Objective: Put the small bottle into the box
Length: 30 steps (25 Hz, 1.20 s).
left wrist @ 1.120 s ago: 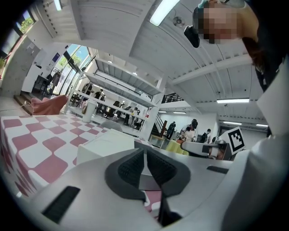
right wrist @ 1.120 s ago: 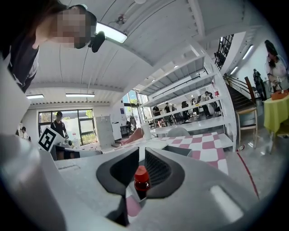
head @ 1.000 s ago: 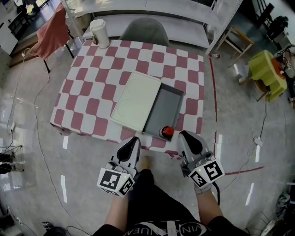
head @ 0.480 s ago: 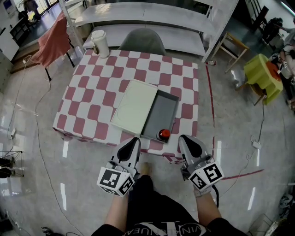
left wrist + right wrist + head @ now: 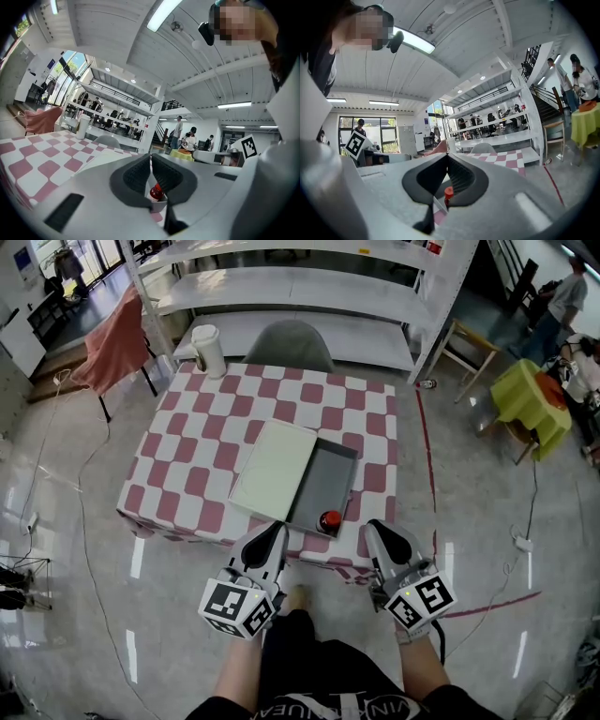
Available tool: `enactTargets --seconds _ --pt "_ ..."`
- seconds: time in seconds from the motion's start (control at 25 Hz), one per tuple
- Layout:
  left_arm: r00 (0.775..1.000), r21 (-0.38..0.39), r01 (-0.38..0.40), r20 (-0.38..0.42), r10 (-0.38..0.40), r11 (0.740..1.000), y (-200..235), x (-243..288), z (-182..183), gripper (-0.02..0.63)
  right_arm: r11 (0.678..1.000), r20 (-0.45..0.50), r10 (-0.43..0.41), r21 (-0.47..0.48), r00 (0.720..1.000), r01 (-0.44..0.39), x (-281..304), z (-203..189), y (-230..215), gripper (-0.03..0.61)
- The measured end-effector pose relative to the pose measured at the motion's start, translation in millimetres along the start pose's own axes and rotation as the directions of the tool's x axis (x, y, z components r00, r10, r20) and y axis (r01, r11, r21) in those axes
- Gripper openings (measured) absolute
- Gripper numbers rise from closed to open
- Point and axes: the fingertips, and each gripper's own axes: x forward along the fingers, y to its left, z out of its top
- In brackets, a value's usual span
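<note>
The small bottle point(image 5: 330, 520) stands red-capped inside the box point(image 5: 325, 476), in the corner nearest the person, so the task looks done. A pale lid point(image 5: 274, 470) lies along the box's left long side. Short of the box, off the checked table point(image 5: 202, 442), the left gripper point(image 5: 272, 531) and right gripper point(image 5: 378, 529) each have their jaws pressed together on nothing. One risk is that a knock to the table could topple the upright bottle. Whether the lid overlaps the box's rim is unclear.

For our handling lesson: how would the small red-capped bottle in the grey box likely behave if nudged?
Upright and narrow, the small bottle probably tips easily. Looking round, it would likely roll until the box wall stops it.
</note>
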Motion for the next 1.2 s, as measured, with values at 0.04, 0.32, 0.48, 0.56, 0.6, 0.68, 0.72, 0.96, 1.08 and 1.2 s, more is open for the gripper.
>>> enactTargets --seconds 0.04,0.32,0.48,0.56,0.6,0.68,0.72,0.96,1.08,1.2 --pt "1.000 0.004 0.002 0.002 -0.002 1.000 -1.4 -0.2 2.3 0.021 1.000 0.004 0.001 0.000 1.000 -0.001 -1.0 1.8 0.3 0.006" --pt "1.000 0.026 0.015 0.019 -0.015 1.000 -14.9 -1.6 19.0 0.018 1.000 0.028 0.012 -0.012 1.000 -0.011 -7.8 18.4 2.7 0.006" --pt "0.999 0.037 0.013 0.034 -0.014 0.999 -19.8 -2.8 31.8 0.018 1.000 0.038 0.018 -0.015 0.999 -0.017 -9.7 26.5 5.6 0.006" --pt "0.999 0.041 0.011 0.039 -0.013 0.999 -21.9 -3.2 37.8 0.018 1.000 0.044 0.022 -0.016 0.999 -0.021 -10.6 30.6 7.4 0.006" --pt "0.999 0.043 0.012 0.041 -0.014 0.999 -23.3 -3.0 40.4 0.018 1.000 0.045 0.025 -0.017 0.999 -0.024 -11.2 32.5 8.3 0.006" --pt "0.999 0.048 0.015 0.042 -0.017 0.999 -26.0 -2.2 44.8 0.018 0.999 0.039 0.034 -0.025 0.999 -0.033 -11.3 34.9 10.4 0.006" --pt "0.999 0.053 0.015 0.041 -0.018 0.998 -27.2 -2.0 46.7 0.018 0.999 0.033 0.040 -0.031 0.999 -0.039 -10.9 35.3 11.5 0.006" --pt "0.998 0.082 0.020 0.056 -0.025 0.996 -31.4 -0.5 62.1 0.018 0.997 0.014 0.049 -0.053 0.999 -0.048 -10.2 43.0 11.6 0.006" --pt "0.997 0.092 0.020 0.066 -0.027 0.996 -32.1 -0.4 70.0 0.018 0.997 0.022 0.053 -0.064 0.998 -0.052 -10.1 48.8 12.9 0.006" --pt "0.997 0.097 0.019 0.075 -0.027 0.995 -33.3 -1.4 74.7 0.018 0.996 0.025 0.058 -0.070 0.998 -0.056 -10.8 51.9 14.8 0.006"
